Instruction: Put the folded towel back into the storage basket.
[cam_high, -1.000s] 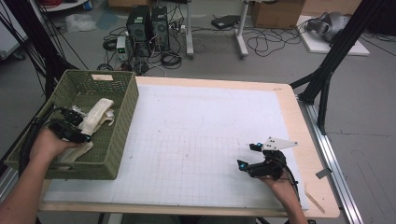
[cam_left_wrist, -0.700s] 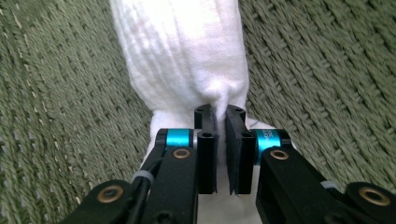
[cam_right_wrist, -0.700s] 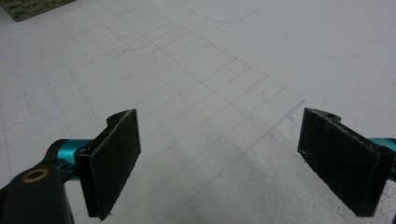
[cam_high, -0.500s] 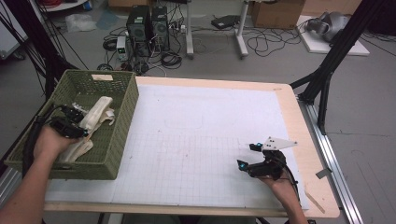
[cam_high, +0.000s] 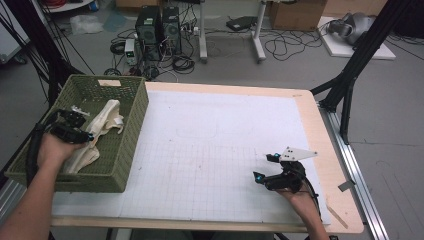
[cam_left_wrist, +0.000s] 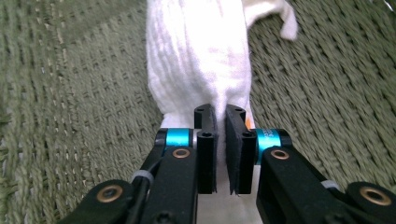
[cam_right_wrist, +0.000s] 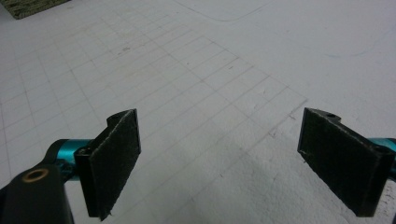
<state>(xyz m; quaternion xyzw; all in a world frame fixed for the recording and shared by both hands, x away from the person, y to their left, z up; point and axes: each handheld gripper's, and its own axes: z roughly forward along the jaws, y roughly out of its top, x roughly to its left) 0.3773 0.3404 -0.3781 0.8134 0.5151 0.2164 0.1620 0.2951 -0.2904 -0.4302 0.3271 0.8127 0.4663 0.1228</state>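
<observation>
A white cloth (cam_high: 107, 117) lies crumpled in the green woven basket (cam_high: 127, 150) at the table's left. In the left gripper view, the cloth (cam_left_wrist: 198, 56) stretches away from a fold pinched between the pads. My left gripper (cam_high: 82, 134) (cam_left_wrist: 220, 114) reaches into the basket and is shut on that fold. Its jaws have just closed on the cloth and eased slightly, with the cloth still between them. My right gripper (cam_high: 263, 167) (cam_right_wrist: 219, 158) rests near the table's front right, open wide over the white grid mat (cam_right_wrist: 196, 70) with nothing between its pads.
The basket stands along the table's left edge, with a small shiny item (cam_high: 79, 110) at its back left. The white grid mat (cam_high: 215, 145) covers the table's middle. Computer towers (cam_high: 157, 27) and cables lie on the floor beyond the far edge.
The left gripper's jaws have closed on a fold of the white cloth in the basket. The left hand shifted only slightly. The right gripper has not moved.
</observation>
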